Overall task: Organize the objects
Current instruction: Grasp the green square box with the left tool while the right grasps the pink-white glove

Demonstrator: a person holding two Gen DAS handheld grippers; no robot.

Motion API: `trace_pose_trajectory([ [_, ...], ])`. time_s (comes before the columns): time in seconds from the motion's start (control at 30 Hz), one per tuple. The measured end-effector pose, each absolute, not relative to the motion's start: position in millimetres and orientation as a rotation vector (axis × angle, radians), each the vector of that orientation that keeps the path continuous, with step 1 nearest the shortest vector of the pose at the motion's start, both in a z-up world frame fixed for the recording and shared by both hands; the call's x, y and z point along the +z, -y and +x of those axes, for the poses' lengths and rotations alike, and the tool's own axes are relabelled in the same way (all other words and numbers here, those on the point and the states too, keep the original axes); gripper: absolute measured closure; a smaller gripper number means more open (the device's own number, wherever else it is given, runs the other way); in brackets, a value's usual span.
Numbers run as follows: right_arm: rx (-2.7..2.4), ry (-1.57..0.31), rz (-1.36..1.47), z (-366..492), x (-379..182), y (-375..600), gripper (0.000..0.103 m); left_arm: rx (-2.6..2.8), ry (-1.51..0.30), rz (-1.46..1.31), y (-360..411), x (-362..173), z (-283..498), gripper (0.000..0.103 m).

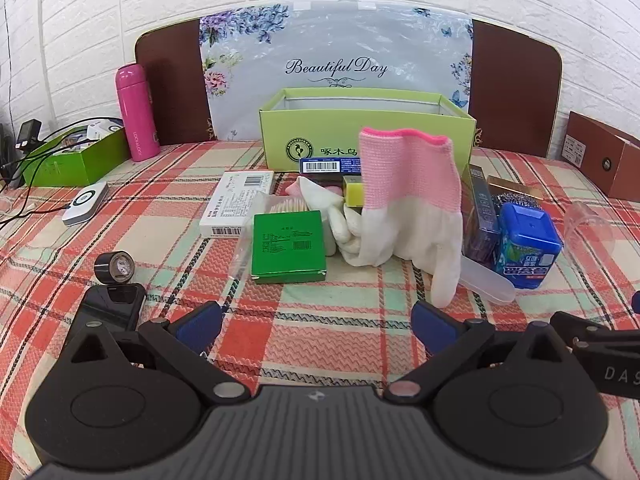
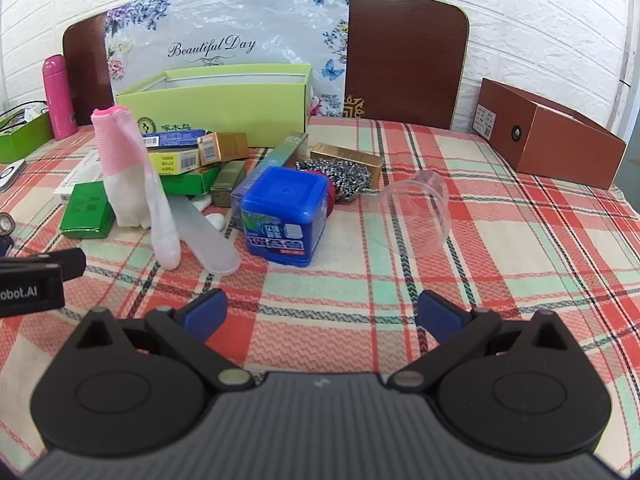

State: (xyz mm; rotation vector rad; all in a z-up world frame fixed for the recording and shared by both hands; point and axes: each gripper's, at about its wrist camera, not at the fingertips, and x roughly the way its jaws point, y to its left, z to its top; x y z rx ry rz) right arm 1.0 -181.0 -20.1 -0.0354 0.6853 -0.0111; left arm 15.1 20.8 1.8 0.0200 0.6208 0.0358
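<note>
The left gripper [image 1: 316, 322] is hovering low over the plaid tablecloth [image 1: 340, 344] with its blue-padded fingers spread wide and nothing between them. The right gripper [image 2: 320, 312] is likewise hanging above the cloth, fingers wide apart and gripping nothing.

From the left wrist view, a black phone [image 1: 110, 308] with a small roll of dark tape [image 1: 114, 267] at its far end is lying at about ten o'clock, just beside the left finger. Straight ahead at twelve o'clock, a flat green box [image 1: 288, 246] is resting on the cloth, and at one o'clock a pink-and-white glove [image 1: 408, 204] is standing up against the pile of small boxes. A blue tub [image 1: 528, 240] is sitting at two o'clock beside the glove, with a frosted plastic case [image 1: 486, 282] lying in front of it.

From the right wrist view, a clear plastic cup [image 2: 420, 210] is lying on its side at one o'clock, near a steel scourer [image 2: 340, 176].

Farther back at twelve o'clock, the open light-green box [image 1: 368, 136] is standing behind the pile. A pink bottle [image 1: 136, 110] is standing upright at ten o'clock, and a brown box [image 2: 548, 136] is lying at two o'clock.
</note>
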Motion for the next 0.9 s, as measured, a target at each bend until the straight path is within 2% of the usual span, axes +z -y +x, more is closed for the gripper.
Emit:
trace_pose_trajectory([
  [0.6, 0.081, -0.689, -0.071, 46.8, -22.3, 141.2, 0.0, 0.055, -0.656, 0.018, -49.1, 7.1, 56.4, 0.0],
  [0.9, 0.148, -0.672, -0.089, 43.4, -26.9, 148.7, 0.0, 0.08, -0.667, -0.002, -44.8, 3.5, 69.2, 0.0],
])
